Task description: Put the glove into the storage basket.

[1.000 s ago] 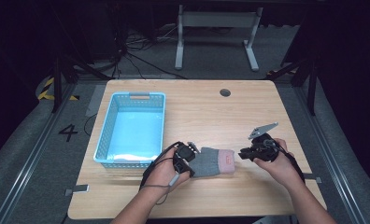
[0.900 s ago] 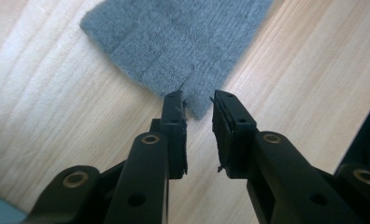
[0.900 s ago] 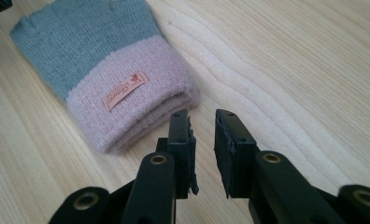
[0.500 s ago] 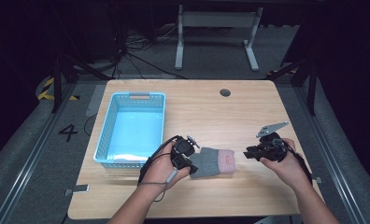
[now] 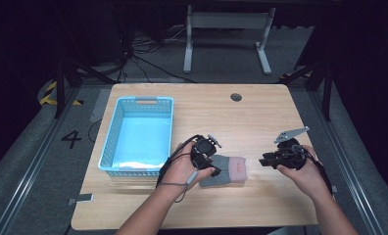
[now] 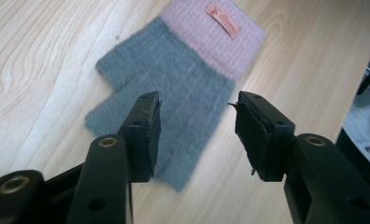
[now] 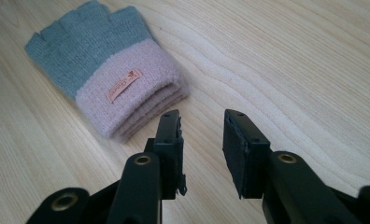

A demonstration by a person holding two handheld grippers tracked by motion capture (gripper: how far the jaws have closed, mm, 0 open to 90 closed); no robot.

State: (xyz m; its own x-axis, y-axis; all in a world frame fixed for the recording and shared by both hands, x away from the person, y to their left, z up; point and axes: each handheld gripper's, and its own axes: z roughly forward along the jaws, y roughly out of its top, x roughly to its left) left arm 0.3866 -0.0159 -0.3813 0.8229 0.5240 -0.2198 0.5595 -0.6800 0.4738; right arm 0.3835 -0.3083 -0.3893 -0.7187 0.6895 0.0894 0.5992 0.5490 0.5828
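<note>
A light-blue plastic basket [image 5: 137, 134] stood at the left of the wooden table [image 5: 260, 112]. Beside it to the right, the left gripper [image 5: 207, 164] hung above the finger end of a grey fingerless glove [image 5: 227, 171]; its jaws had just been opening and stood spread, clear of the wool beneath. The glove lay flat near the table's front edge, pink cuff [image 7: 131, 93] towards the right gripper [image 5: 266, 160]. That gripper's jaws, likewise just opening, stood apart near the cuff with nothing between them.

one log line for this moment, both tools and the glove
left tool: open, jaws just opening, above glove | right tool: open, jaws just opening, empty | glove: flat on table, beside blue basket
</note>
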